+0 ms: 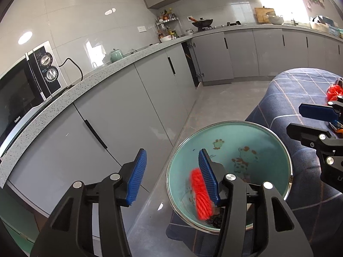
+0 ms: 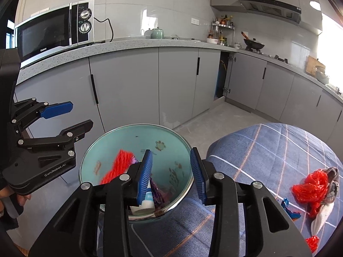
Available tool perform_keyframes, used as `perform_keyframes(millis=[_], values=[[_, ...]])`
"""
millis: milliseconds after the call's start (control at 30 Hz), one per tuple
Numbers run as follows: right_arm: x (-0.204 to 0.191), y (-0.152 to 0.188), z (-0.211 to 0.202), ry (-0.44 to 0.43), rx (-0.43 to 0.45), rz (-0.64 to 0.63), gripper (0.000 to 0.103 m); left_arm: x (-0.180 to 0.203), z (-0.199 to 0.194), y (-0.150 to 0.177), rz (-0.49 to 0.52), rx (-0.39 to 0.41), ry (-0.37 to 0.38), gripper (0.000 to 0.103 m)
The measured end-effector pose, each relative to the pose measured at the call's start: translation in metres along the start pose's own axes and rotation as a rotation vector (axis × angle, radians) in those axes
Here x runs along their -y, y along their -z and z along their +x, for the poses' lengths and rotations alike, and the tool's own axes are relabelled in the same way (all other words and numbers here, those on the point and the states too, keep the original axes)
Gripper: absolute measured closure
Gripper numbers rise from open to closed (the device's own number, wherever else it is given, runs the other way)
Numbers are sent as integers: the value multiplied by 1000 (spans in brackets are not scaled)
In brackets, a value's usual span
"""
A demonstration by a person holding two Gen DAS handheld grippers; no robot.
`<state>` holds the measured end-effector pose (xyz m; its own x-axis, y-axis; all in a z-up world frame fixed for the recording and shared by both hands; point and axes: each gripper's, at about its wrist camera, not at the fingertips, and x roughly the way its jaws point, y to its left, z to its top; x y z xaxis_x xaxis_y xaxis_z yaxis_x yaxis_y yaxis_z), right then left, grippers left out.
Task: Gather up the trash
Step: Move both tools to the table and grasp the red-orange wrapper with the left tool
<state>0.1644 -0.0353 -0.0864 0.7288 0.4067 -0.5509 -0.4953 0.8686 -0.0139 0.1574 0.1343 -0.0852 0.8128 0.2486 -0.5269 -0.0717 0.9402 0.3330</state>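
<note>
A teal enamel basin (image 1: pixel 253 137) (image 2: pixel 137 137) stands at the edge of a blue checked tablecloth (image 2: pixel 268 150). A red foam net (image 1: pixel 200 194) (image 2: pixel 120 167), blurred in the left wrist view, is in the basin with a white cup (image 2: pixel 143 205) and purple wrapper (image 2: pixel 157 194). My left gripper (image 1: pixel 172 175) is open over the basin's left rim; it also shows in the right wrist view (image 2: pixel 70 117). My right gripper (image 2: pixel 172 175) is open and empty over the basin; it also shows in the left wrist view (image 1: pixel 300 117). A red plastic bag with a grey rag (image 2: pixel 315 186) (image 1: pixel 334 90) lies on the cloth.
A grey counter (image 2: pixel 128 42) with cabinets runs behind, holding a microwave (image 2: pixel 53 32), a green kettle (image 2: pixel 157 33), spice rack (image 2: pixel 223 27) and wok (image 2: pixel 254 45). One cabinet door (image 2: pixel 223 77) is ajar. A blue wrapper (image 2: pixel 289 209) and white scraps (image 2: pixel 321 218) lie on the cloth.
</note>
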Motion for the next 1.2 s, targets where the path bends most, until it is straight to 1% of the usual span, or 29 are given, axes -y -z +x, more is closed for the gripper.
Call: perform_keyframes(millis=[133,233,267,300,367,433,467,500,600,800,1067,1200], values=[[2,2,-2,9,0,8,61,1,0,1,1,0,-1,50],[5,4,-6,17,-2,15,60,1,-1,0,1,2,-11,42],[6,5,-7,18,-2,17,58,1,-2,0,1,4,-15,37],[7,6,-9,22,-2,18,55,1,-3,0,1,8,-17,36],[12,10,-17,39,-1,19,55,2,-6,-2,0,14,-15,35],[19,15,-27,56,-3,24,55,4,-9,-4,0,21,-14,31],[23,17,-32,68,-3,26,54,5,-12,-4,-1,28,-13,27],[27,19,-36,79,-2,29,53,7,-14,-5,-1,36,-11,26],[45,29,-54,123,-3,56,52,18,-21,-8,9,47,11,25],[89,55,-96,227,3,125,49,64,-37,-15,65,72,80,23],[152,102,-140,375,-23,243,48,146,-60,-26,131,101,200,21],[176,124,-159,437,-37,293,48,184,-73,-29,163,115,256,20]])
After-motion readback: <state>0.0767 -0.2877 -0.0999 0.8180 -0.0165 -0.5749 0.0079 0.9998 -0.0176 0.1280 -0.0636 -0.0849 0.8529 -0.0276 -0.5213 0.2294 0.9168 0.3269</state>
